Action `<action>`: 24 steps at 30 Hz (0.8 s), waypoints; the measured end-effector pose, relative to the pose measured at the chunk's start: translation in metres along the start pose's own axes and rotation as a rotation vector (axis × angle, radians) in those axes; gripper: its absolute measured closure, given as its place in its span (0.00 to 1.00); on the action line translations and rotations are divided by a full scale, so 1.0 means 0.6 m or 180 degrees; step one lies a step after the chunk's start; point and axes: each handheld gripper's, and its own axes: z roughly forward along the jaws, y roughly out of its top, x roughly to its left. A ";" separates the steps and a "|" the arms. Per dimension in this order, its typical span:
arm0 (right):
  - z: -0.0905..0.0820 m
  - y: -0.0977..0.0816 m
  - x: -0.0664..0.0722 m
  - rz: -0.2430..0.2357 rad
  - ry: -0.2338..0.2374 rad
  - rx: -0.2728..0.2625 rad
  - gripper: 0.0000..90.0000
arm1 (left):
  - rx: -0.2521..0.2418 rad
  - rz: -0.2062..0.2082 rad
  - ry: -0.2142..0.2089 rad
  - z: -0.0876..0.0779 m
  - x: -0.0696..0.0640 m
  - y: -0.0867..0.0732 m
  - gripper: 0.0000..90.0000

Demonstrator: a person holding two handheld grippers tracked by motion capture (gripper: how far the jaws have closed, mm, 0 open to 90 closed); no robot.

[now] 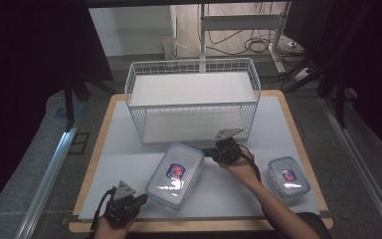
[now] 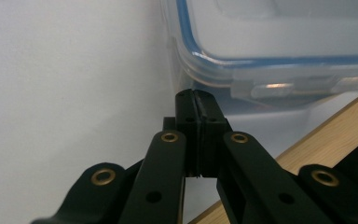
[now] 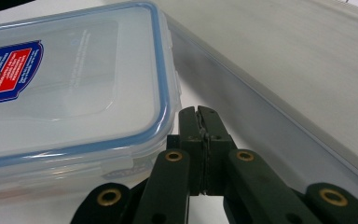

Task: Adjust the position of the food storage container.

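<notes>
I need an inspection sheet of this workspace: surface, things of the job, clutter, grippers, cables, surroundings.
Surface: white mat on a wooden table.
Job's things: large clear plastic box with blue-sealed lid, flat, lid on.
Clutter: small clear lidded box at right; white wire basket behind.
Grippers: left gripper and right gripper, jaws shut, at opposite ends of the large box.
Cables: black cable along the right wrist.
Surroundings: floor cables, metal frame.

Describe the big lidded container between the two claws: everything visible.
The large container is a clear plastic rectangular box with rounded corners, its lid on, a blue seal line around the lid and a red-and-blue label on top. It lies flat, turned at an angle, on the white table mat, in front of the wire basket. The shut left claw and right claw sit at opposite corners; contact isn't clear.
</notes>
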 end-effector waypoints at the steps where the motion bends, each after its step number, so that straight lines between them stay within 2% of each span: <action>1: 0.000 0.000 -0.001 0.0004 0.0018 0.0002 0.99 | -0.0006 -0.0049 -0.0084 -0.001 0.002 -0.001 1.00; 3: -0.001 -0.001 -0.003 0.0021 0.0052 -0.0017 0.98 | -0.0026 -0.0117 -0.0183 -0.006 0.003 -0.003 0.99; 7: -0.001 0.000 -0.003 0.0007 0.0050 -0.0019 0.98 | 0.0046 -0.0067 -0.0209 0.000 -0.008 -0.006 0.99; 10: 0.001 -0.001 -0.004 0.0035 0.0056 0.0004 0.99 | 0.0088 0.0014 -0.0129 0.012 -0.013 -0.001 0.99; 17: -0.002 -0.003 -0.004 0.0058 0.0033 0.0038 0.99 | 0.0134 -0.0009 -0.0067 0.023 -0.005 0.003 1.00; 20: -0.010 -0.008 -0.005 0.0103 0.0036 0.0062 1.00 | 0.0136 0.0001 0.0015 0.030 0.003 0.013 1.00; 24: -0.021 -0.017 -0.003 0.0132 0.0038 0.0106 1.00 | 0.0134 -0.0012 0.0033 0.037 0.015 0.023 1.00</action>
